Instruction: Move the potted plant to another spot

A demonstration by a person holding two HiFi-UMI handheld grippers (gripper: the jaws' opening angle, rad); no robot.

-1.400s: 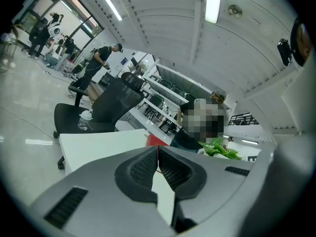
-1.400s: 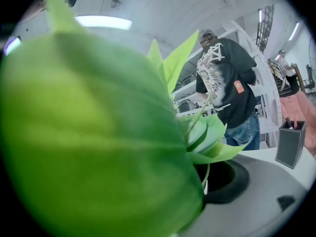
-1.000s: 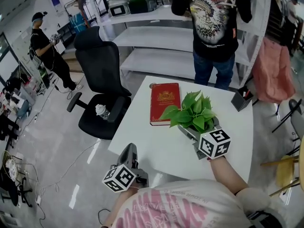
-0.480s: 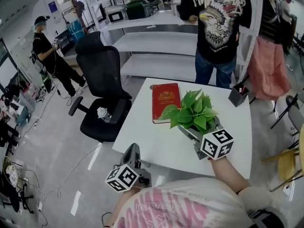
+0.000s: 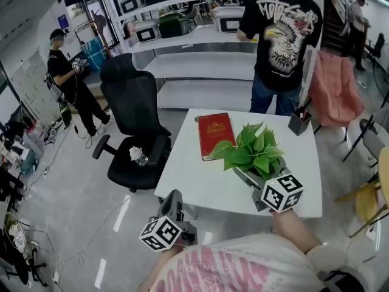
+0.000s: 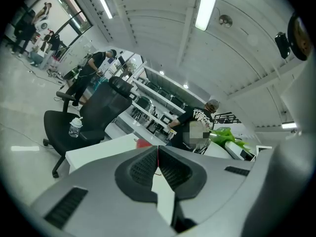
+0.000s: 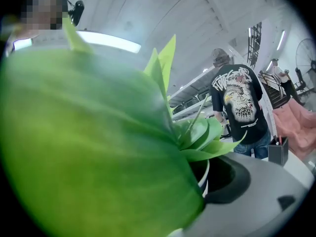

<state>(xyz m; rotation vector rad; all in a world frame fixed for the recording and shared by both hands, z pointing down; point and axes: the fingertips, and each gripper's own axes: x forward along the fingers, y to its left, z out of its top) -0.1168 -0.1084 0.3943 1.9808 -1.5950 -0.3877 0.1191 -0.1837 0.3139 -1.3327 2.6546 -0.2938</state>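
The potted plant [image 5: 252,151] is seen over the near right part of the white tabletop [image 5: 200,175], just right of a red book [image 5: 217,135] that is laid flat toward the far edge. The right gripper [image 5: 258,180] is reached in from the near side, and its jaws are clenched on the pot. In the right gripper view the pot's white rim [image 7: 208,174] is pressed against one grey jaw, while the other jaw is covered by a large green leaf [image 7: 98,142]. Whether the pot is rested on the tabletop or raised off it cannot be told.

The left gripper [image 5: 173,201] is held off the near left edge of the tabletop, well apart from the plant. In the left gripper view its jaws are closed together with nothing between them.

A dark pen holder [image 5: 298,123] is placed at the far right corner of the tabletop. A black office chair [image 5: 130,102] is stood to the left of the tabletop, and a plastic bottle [image 5: 139,156] is set on its seat. A person in a black printed T-shirt [image 5: 282,35] is seen beyond the far edge, at white shelves [image 5: 200,59]. Another person in black [image 5: 67,81] is seen at the far left. A pink cloth [image 5: 333,96] is hung at the far right.
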